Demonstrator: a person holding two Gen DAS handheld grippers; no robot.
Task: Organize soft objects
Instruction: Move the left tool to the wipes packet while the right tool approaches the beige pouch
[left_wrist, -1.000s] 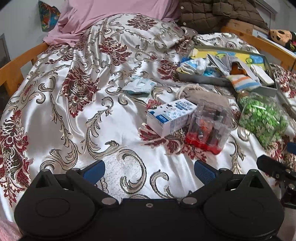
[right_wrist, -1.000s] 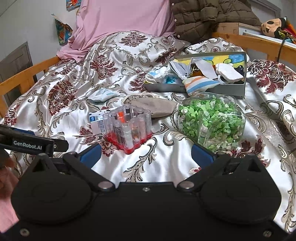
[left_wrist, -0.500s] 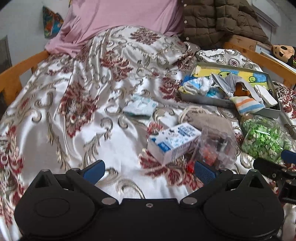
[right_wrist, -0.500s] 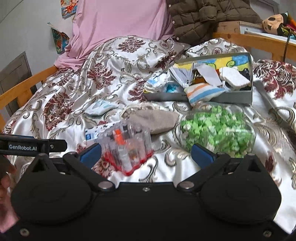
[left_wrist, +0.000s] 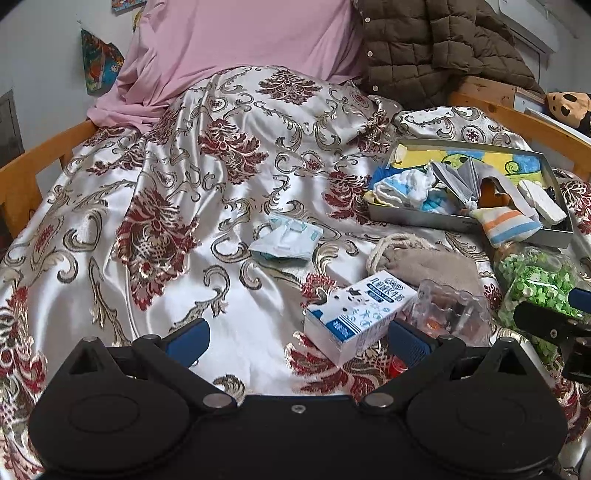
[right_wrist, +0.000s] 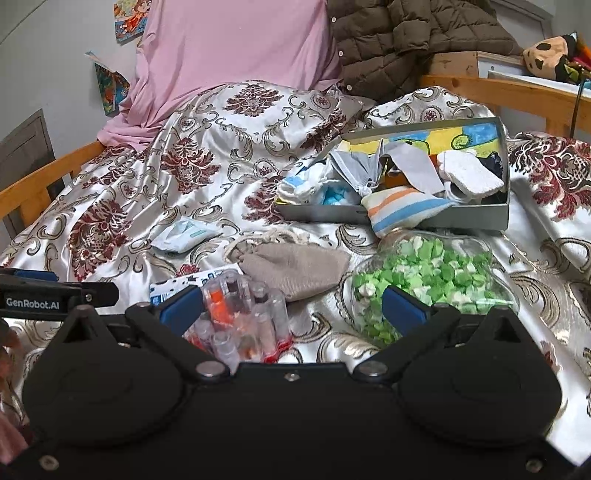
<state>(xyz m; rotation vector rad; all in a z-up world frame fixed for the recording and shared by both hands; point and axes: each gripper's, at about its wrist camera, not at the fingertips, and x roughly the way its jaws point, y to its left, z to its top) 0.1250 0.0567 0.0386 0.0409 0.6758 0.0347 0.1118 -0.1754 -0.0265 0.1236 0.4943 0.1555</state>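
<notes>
A grey metal tray (left_wrist: 413, 216) (right_wrist: 321, 213) at the right of the bed holds socks and small cloths; a striped sock (left_wrist: 506, 223) (right_wrist: 402, 210) droops over its front rim. In front of it lie a beige drawstring pouch (left_wrist: 432, 266) (right_wrist: 295, 269) and a pale blue tissue pack (left_wrist: 284, 240) (right_wrist: 183, 236). My left gripper (left_wrist: 297, 339) is open over the bedspread, with a white and blue carton (left_wrist: 358, 314) near its right finger. My right gripper (right_wrist: 291, 308) is open, with a clear box of small tubes (right_wrist: 243, 314) low between its fingers.
A clear jar of green and white bits (right_wrist: 424, 280) (left_wrist: 535, 280) lies by the right gripper's right finger. The floral satin bedspread (left_wrist: 184, 206) is rumpled. Wooden bed rails (right_wrist: 40, 181) run along both sides. A pink sheet (left_wrist: 229, 48) and a brown quilted jacket (right_wrist: 399, 40) lie at the head.
Both views have shifted so the carton, tube box and jar sit lower and nearer the fingers. Both grippers stay open and hold nothing.
</notes>
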